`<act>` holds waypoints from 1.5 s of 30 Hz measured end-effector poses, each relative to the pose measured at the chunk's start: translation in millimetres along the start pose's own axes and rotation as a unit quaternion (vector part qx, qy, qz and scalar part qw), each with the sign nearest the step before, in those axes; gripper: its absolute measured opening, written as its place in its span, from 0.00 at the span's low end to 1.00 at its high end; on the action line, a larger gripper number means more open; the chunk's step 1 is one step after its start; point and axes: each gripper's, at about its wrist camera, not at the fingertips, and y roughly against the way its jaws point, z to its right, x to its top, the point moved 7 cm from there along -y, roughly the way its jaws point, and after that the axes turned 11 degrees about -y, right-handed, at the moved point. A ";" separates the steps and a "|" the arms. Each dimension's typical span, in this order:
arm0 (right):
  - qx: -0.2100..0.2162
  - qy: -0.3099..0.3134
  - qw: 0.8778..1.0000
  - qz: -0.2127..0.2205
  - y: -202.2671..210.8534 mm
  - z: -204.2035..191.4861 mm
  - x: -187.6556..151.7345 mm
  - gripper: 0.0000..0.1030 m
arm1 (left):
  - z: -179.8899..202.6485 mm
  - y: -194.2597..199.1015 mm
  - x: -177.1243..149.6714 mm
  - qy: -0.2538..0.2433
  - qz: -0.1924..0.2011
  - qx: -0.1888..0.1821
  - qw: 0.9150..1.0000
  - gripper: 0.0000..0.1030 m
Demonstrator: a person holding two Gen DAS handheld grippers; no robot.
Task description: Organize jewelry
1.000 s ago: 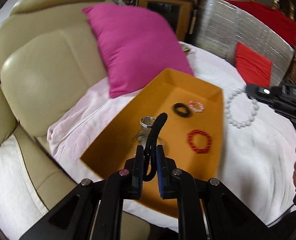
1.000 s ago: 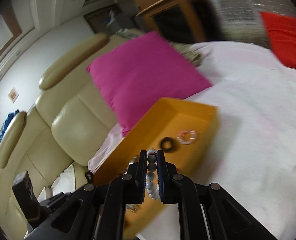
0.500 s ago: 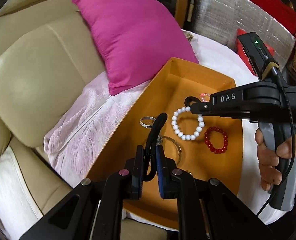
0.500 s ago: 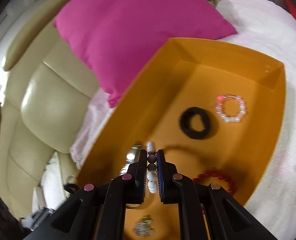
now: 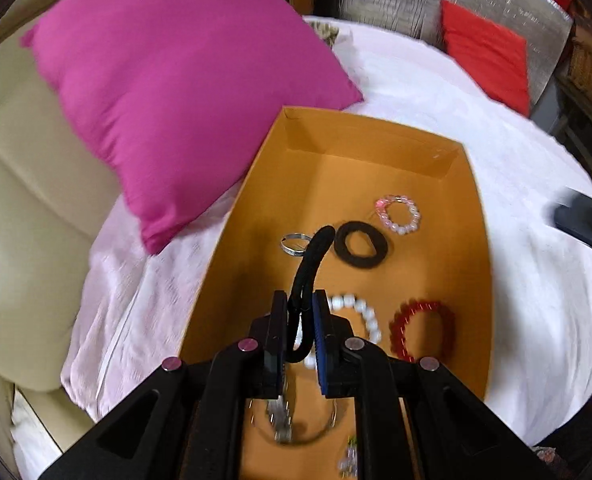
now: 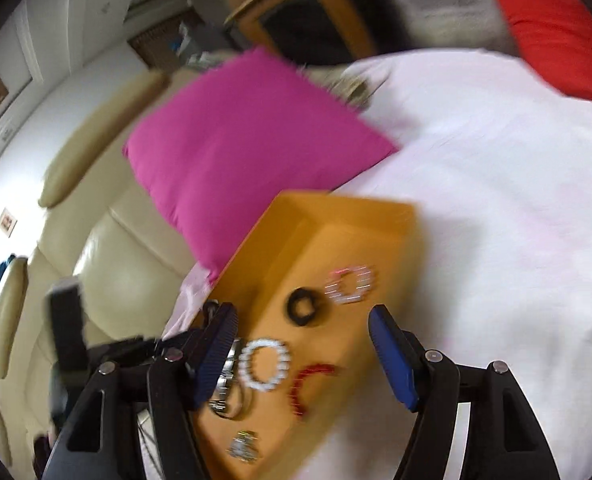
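An orange tray (image 5: 376, 132) (image 6: 280, 248) lies on the white-covered bed. My left gripper (image 5: 300, 300) hangs over the tray's near half, shut on a black elastic hair band (image 5: 312, 256) that sticks up between the pads. In the tray lie a white bead bracelet (image 5: 366, 316) (image 6: 265, 364), a red bead bracelet (image 5: 422, 330) (image 6: 310, 380), a black hair tie (image 5: 361, 245) (image 6: 303, 307), a pink bead bracelet (image 5: 398, 214) (image 6: 350, 284) and a silver ring (image 5: 295, 242). My right gripper (image 6: 302, 320) is above the tray, its jaws opening with nothing between them.
A magenta cushion (image 5: 176, 92) leans against the tray's left side. A cream leather sofa (image 5: 20, 184) is at the left, a red cushion (image 5: 484, 52) at the far right. A silver bangle (image 5: 296, 420) and a small brooch (image 6: 243, 446) lie at the tray's near end.
The right gripper carried the white bead bracelet over the tray, let it go there and drew back to the right. The left gripper moved forward over the tray with the black band.
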 end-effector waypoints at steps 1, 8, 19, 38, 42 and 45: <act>0.000 -0.009 1.000 0.008 12.4 13.2 1.9 0.70 | 1.1 -7.4 3.1 -0.001 -0.009 -0.002 1.000 0.12; -0.034 -0.035 0.998 0.029 73.2 94.2 3.9 0.70 | -6.9 -53.3 11.9 0.030 -0.058 0.022 0.998 0.13; -0.026 0.065 0.998 0.010 70.1 39.8 -37.8 0.68 | -1.3 -5.9 -4.7 0.022 -0.028 0.105 0.994 0.55; -0.023 0.197 0.979 0.040 143.6 -47.8 -123.5 0.68 | 38.0 215.0 -116.2 0.027 0.123 0.290 0.949 0.79; -0.025 0.209 0.976 0.050 161.8 -54.8 -130.7 0.68 | 44.3 236.1 -130.1 0.036 0.128 0.298 0.945 0.79; -0.029 0.217 0.974 0.056 173.8 -61.2 -135.5 0.68 | 50.3 248.8 -139.7 0.039 0.131 0.301 0.944 0.79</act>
